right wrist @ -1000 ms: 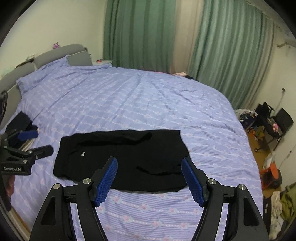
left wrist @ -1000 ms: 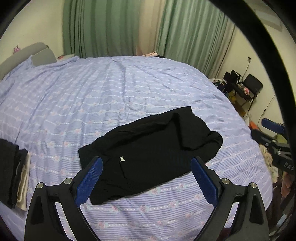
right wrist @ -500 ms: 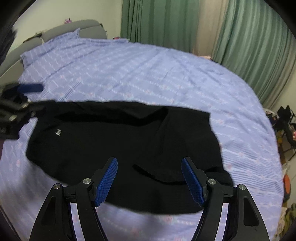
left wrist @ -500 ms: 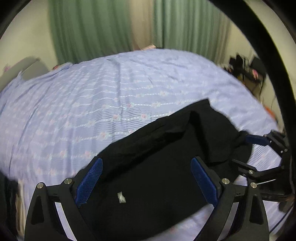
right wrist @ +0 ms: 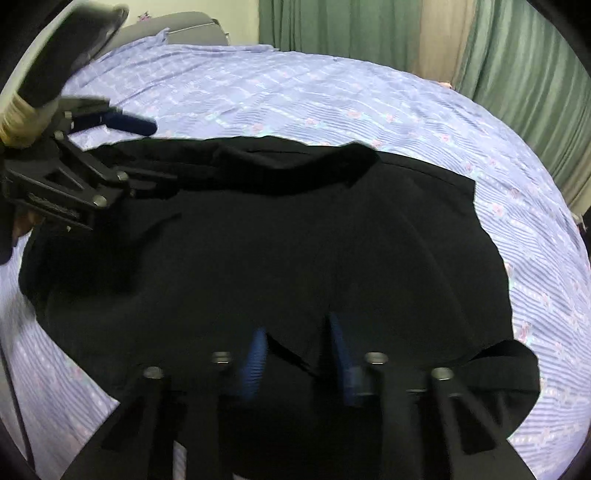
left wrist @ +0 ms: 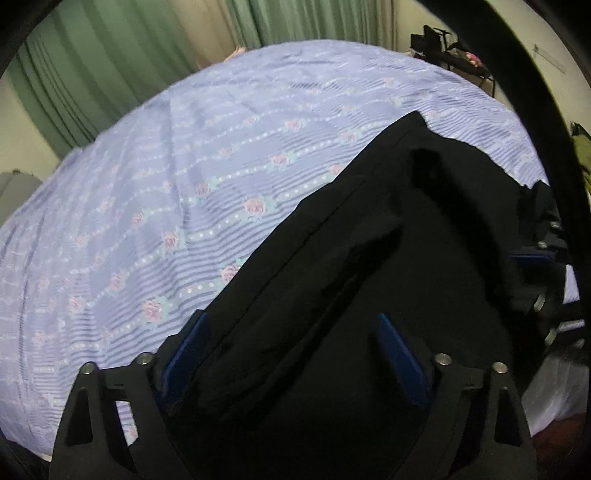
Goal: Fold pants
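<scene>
The black pants (left wrist: 388, 258) lie partly folded on the lilac flowered bedspread (left wrist: 184, 166). My left gripper (left wrist: 291, 343) is open, low over the pants' left end, its blue pads on either side of the cloth. My right gripper (right wrist: 299, 343) is low at the near edge of the pants (right wrist: 295, 240); its blue pads are blurred and stand narrower, with black cloth between them. The left gripper also shows in the right wrist view (right wrist: 110, 147), at the pants' far left end. The right gripper shows at the right edge of the left wrist view (left wrist: 543, 266).
Green curtains (right wrist: 351, 29) hang behind the bed. A grey headboard (right wrist: 177, 22) is at the far left. A dark chair with clutter (left wrist: 450, 55) stands beyond the bed's far corner. A stack of folded dark and cream clothes (right wrist: 44, 74) lies at the upper left.
Both grippers have dropped down and forward onto the pants. The right gripper's pads have drawn much closer together. The left gripper has stayed wide open.
</scene>
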The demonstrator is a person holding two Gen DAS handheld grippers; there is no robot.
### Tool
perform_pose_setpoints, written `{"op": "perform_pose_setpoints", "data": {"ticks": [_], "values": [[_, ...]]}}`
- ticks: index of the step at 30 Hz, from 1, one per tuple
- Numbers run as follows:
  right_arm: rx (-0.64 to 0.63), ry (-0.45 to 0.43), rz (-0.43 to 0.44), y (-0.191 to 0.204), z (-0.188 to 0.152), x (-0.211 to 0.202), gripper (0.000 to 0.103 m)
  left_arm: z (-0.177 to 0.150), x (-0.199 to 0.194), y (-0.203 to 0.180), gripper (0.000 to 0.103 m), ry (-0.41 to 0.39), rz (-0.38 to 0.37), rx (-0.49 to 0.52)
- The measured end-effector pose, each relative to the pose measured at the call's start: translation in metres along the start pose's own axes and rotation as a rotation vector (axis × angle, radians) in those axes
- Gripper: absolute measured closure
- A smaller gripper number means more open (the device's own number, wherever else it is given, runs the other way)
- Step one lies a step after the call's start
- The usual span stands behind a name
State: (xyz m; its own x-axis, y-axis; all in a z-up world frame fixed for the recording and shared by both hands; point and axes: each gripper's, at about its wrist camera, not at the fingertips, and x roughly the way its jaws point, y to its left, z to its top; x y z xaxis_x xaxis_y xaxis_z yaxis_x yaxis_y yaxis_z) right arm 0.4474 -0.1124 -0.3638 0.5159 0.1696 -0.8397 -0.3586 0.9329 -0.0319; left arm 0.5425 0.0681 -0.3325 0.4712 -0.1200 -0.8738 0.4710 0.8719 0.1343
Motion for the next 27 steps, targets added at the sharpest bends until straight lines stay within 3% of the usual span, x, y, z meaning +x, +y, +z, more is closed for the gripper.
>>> {"op": "perform_pose_setpoints", "data": {"ticks": [2,4,7,12,17,19,20,21,22,23,26,27], "values": [[0.05,-0.025,-0.019,-0.016,0.007,-0.012,0.095,0.001,0.011,0.003,0.046,0.032,-0.017,-0.025],[0.108,-0.081,-0.052,-0.037,0.018,-0.03,0.096,0.002,0.017,0.01,0.083,0.05,-0.018,-0.074],[0.163,-0.143,-0.116,-0.073,0.044,-0.047,0.096,0.007,0.019,0.02,0.089,0.037,-0.067,-0.159],[0.163,-0.18,-0.196,-0.121,0.094,-0.03,0.097,0.021,0.021,0.021,0.09,0.018,-0.036,-0.179],[0.185,-0.099,-0.173,-0.148,0.126,0.028,0.096,0.027,0.032,0.024,0.088,0.031,-0.011,-0.205],[0.207,-0.062,-0.17,-0.153,0.127,0.043,0.081,0.028,0.035,0.026,0.082,0.042,0.002,-0.22],[0.217,-0.062,-0.175,-0.153,0.126,0.044,0.06,0.028,0.036,0.026,0.079,0.048,0.009,-0.223],[0.23,-0.085,-0.192,-0.154,0.122,0.039,0.041,0.028,0.035,0.026,0.069,0.051,0.024,-0.223],[0.236,-0.117,-0.207,-0.152,0.12,0.03,0.036,0.027,0.032,0.027,0.051,0.047,0.047,-0.223],[0.234,-0.153,-0.226,-0.149,0.117,0.02,0.031,0.027,0.027,0.029,0.044,0.038,0.075,-0.227],[0.194,-0.215,-0.279,-0.135,0.109,-0.017,0.031,0.023,-0.003,0.034,0.038,-0.034,0.097,-0.251],[0.186,-0.22,-0.284,-0.129,0.108,-0.026,0.031,0.019,-0.02,0.036,0.031,-0.07,0.107,-0.27]]}}
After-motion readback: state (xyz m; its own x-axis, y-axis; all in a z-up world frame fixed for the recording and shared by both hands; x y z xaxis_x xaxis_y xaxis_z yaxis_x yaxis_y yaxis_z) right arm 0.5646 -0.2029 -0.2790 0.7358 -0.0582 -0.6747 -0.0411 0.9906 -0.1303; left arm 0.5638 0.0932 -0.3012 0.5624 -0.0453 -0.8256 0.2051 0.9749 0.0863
